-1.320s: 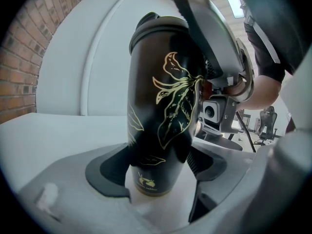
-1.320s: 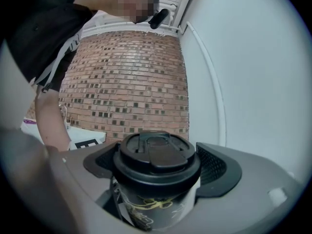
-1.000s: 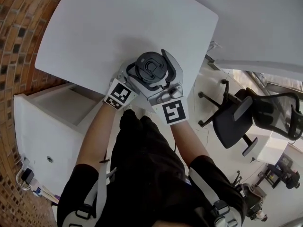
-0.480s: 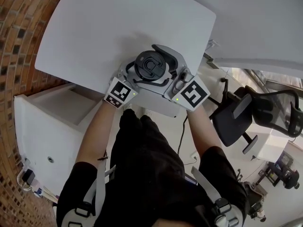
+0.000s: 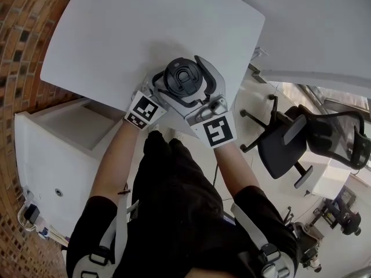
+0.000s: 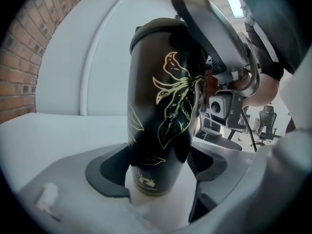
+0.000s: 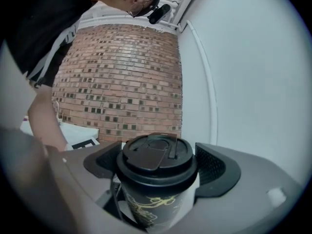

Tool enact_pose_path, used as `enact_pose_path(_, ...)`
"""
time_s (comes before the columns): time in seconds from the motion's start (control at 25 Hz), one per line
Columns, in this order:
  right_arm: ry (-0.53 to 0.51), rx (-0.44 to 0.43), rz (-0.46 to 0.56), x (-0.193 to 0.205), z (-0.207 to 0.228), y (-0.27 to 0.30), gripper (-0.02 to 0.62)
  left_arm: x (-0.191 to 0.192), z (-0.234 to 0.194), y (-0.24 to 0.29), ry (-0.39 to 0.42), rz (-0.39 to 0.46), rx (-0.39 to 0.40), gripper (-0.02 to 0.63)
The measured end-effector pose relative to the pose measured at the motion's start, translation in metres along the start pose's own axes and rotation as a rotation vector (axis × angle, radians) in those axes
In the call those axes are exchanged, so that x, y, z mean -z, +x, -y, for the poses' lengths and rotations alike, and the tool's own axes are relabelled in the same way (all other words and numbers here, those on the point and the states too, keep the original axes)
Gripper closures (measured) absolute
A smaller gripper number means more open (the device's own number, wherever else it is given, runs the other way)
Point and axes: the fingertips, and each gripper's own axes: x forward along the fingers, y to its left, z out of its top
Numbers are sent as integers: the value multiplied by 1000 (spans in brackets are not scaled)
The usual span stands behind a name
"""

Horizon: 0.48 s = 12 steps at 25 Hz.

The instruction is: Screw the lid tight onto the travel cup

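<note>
Left gripper view shows travel cup [image 6: 161, 111] upright, lid [image 6: 155, 28] uppermost.

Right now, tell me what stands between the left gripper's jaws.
The travel cup stands upright there, its lower body clamped between the left gripper's pads, as the left gripper view shows.

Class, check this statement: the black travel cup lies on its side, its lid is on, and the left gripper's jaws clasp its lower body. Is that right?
No: the travel cup stands upright, not on its side, as the left gripper view shows. The rest holds: its lid is on, and the left gripper clasps its lower body.
</note>
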Motion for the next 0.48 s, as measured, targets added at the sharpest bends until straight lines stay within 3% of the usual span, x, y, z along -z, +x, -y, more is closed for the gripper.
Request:
enact_pose_path(0.12,34,95,-15,2,2,1,139,0,-1,-1,-2,1,0,236)
enact_pose_path(0.2,80,90,-17,4,0,0,137,0,-1,0,-3,1,-2,236)
enact_pose_path(0.48,46,-239,-42,2,-2,-12,104,1,0,1,-4,-1,-1,236)
